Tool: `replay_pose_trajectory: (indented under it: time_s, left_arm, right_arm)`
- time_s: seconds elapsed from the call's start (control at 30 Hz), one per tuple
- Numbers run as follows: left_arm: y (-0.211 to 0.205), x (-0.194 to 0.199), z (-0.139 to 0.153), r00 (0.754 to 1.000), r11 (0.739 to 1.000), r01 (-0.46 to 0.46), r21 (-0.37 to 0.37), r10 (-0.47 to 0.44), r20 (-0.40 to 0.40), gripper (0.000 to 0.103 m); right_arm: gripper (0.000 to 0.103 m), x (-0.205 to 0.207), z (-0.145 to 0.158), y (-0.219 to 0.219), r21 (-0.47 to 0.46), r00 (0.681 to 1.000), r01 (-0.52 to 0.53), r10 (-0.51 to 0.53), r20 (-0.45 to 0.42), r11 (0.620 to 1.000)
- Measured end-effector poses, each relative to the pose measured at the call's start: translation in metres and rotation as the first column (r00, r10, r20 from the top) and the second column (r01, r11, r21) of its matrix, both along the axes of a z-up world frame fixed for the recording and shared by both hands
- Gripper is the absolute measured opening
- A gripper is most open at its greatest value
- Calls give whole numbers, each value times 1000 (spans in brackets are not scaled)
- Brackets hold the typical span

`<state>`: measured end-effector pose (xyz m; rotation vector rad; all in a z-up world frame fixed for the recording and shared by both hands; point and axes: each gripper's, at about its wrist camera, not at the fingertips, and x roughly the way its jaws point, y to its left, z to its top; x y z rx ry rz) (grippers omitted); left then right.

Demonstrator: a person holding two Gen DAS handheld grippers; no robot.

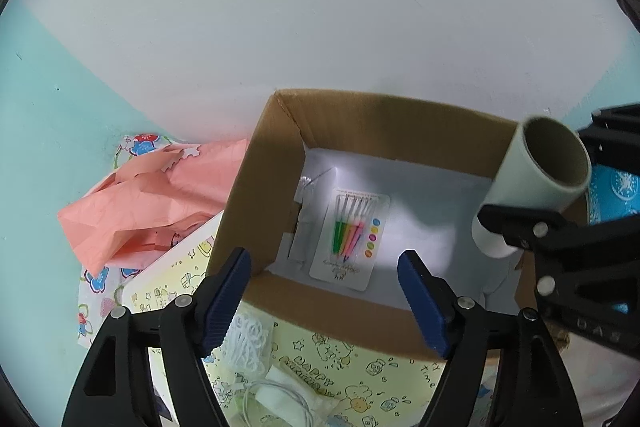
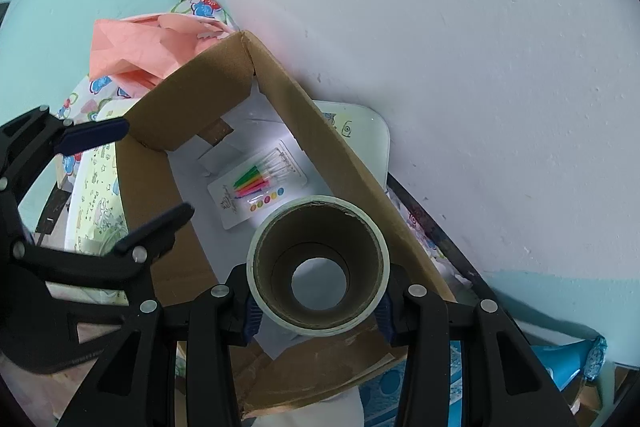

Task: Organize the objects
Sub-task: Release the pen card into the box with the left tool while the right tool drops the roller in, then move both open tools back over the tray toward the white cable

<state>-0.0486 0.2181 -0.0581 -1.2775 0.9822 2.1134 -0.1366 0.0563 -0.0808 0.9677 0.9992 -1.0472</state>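
Cardboard box [image 1: 360, 115]: open-topped, brown, set against a white wall, its floor lined with white paper. Seen from both wrist views.

Candle pack [image 1: 350, 239]: a white card lying flat on the box floor, near the middle, carrying a row of thin candles in green, yellow, orange and pink, with coloured dots beside them.

Tape roll [image 2: 318, 263]: a wide roll with a brown cardboard core and pale outer wrap, held above the box's right side, its hollow bore facing the right wrist camera. It does not touch the box floor.

Right gripper [image 2: 318, 311]: jaws clamped on the tape roll, one blue pad on each side of it.

Left gripper [image 1: 324, 299]: jaws apart, nothing between them, poised over the box's near wall with the candle pack showing in the gap.

Pink paper [image 1: 152, 199]: crumpled sheet, just left of the box, touching its left wall.

Yellow printed sheet [image 1: 340, 375]: cartoon pattern, "HAPPY" lettering, lying under the box's near side.

White cord [image 1: 248, 343]: a tangled bundle on the yellow sheet, just beside the left jaw.

Blue patterned item [image 1: 616, 191]: partly hidden behind the right gripper; kind unclear.
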Motion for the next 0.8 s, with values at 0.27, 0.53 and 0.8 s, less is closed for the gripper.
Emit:
replay_pose_trajectory:
  time_s: [0.27,0.53,0.8]
  left_arm:
    - [-11,7,4,1000,1000,-11,-7,11,-11,84]
    - [-35,10,19,998,997,-58,59,58,3,95]
    - [-65,25,29,996,994,-87,61,87,-2,96]
  right_arm:
    - [77,9,4,-2,9,999,5,-5,-37,1000]
    - [86,16,15,6,12,999,26,-25,-35,1000]
    - [88,37,32,29,-14,999,-26,26,-45,1000]
